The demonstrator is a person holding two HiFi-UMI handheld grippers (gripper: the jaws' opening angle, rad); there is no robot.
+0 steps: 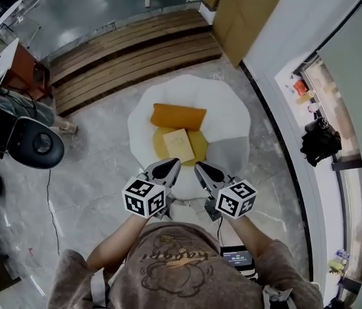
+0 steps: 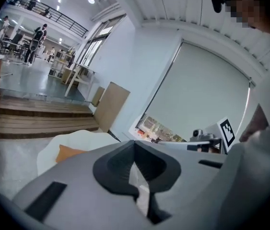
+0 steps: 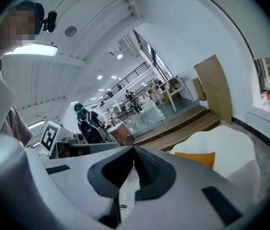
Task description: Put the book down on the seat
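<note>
A tan book (image 1: 179,145) lies flat on the yellow seat pad (image 1: 198,145) of a white rounded chair (image 1: 232,118). An orange cushion (image 1: 178,116) rests at the back of that seat. My left gripper (image 1: 173,164) and right gripper (image 1: 200,167) hover side by side just short of the chair's front edge, both shut and empty, clear of the book. In the left gripper view the jaws of the left gripper (image 2: 135,142) meet, with the orange cushion (image 2: 67,152) beyond them. In the right gripper view the right gripper (image 3: 134,147) is likewise closed, with the cushion (image 3: 195,158) off to its right.
Wooden steps (image 1: 129,50) run behind the chair, and a cardboard panel (image 1: 245,15) leans on the wall. A black office chair (image 1: 29,140) stands at the left with a cable (image 1: 49,198) on the floor. A ledge at the right holds a black camera (image 1: 319,140).
</note>
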